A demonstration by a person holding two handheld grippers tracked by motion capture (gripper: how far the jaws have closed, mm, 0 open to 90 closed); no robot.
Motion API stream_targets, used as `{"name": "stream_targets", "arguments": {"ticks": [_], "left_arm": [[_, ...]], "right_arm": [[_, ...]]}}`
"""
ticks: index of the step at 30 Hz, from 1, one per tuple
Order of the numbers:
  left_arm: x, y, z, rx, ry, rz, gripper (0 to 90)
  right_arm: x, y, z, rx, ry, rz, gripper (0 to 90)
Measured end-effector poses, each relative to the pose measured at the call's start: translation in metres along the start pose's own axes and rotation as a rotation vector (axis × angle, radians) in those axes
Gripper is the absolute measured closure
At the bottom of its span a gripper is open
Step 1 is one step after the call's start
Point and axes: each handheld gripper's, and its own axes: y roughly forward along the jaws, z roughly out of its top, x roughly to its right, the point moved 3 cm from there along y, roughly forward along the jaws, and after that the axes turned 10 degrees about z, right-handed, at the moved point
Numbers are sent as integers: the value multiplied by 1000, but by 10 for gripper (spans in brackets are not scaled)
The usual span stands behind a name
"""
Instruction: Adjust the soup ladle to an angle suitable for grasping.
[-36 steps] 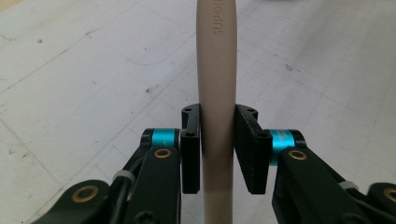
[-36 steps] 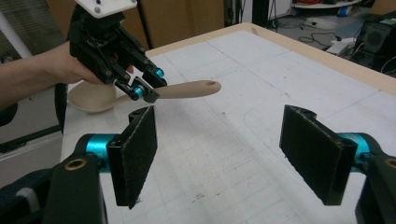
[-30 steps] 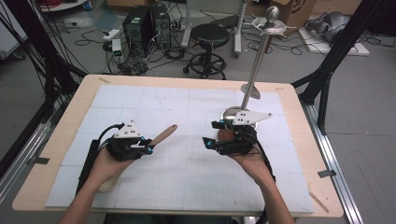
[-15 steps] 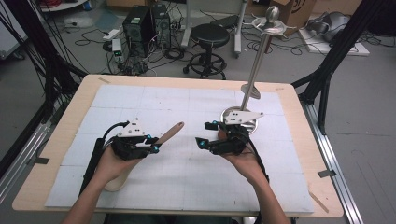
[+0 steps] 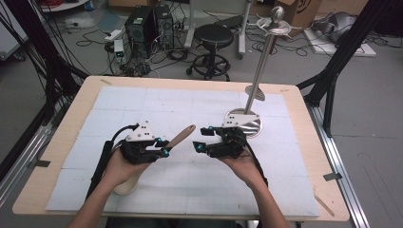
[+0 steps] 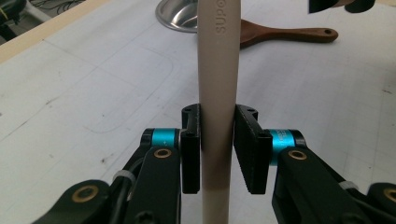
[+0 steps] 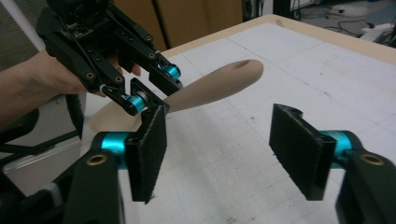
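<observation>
Left tongs [image 6: 217,149] clamping beige spatula handle [image 6: 215,84] — free end pointing 2 o'clock, offered; right tongs [image 7: 219,149] narrowing, empty, approaching.

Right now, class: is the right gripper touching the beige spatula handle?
Apart. In the right gripper view, the right gripper stands open, with bare table between it and the beige spatula handle farther off.

Bright, even light — soft shadows (close jaws slightly blurred).
</observation>
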Motion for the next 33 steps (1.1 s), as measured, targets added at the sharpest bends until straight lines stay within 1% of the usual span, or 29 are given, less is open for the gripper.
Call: {"name": "stream_targets", "arguments": {"ticks": [3,4,7,11,14,15,16,17,18,19,20,21,22,24,25,26,28,30,31,33], "left_arm": [[3,1,3,4,-7,-12,728],[4,1,4,3,1,-12,729],[8,3,9,13,2,-23,729],[13,6,13,13,18,-34,729],[17,8,14,14,28,-40,728],[18,9,14,16,25,-31,728],[18,9,14,17,18,-33,728],[17,9,14,17,18,-41,727],[17,9,14,16,9,-45,725],[18,9,13,17,0,-47,724],[17,9,13,17,2,-51,723],[17,9,13,16,-5,-53,721],[16,9,13,16,-2,-56,719],[16,8,12,6,-17,-66,708],[15,8,10,-2,-21,-66,674],[14,8,8,-8,-17,-75,660],[12,7,3,-16,-32,-84,624],[9,5,-1,-19,-49,-107,594],[8,5,-3,-28,-54,-108,589],[7,5,-6,-42,-51,-115,591]], "right_arm": [[1,3,0,1,5,15,418],[0,3,0,-2,13,20,428],[0,6,0,1,24,34,448],[-1,9,0,2,25,45,464],[-2,11,1,6,32,58,511],[-3,12,1,2,37,60,509],[-2,13,1,0,39,53,519],[-1,13,0,2,52,55,550],[0,12,0,7,63,58,572],[0,11,0,10,71,62,579],[1,11,0,12,78,68,581],[1,11,0,10,75,65,585],[1,11,0,9,68,61,592],[0,11,0,13,68,65,594],[0,11,0,12,69,65,594],[0,11,0,14,65,70,596],[-1,10,1,14,64,70,596],[-1,10,1,15,64,69,597],[-1,10,1,16,64,70,597],[-1,10,2,14,64,73,599]]}}
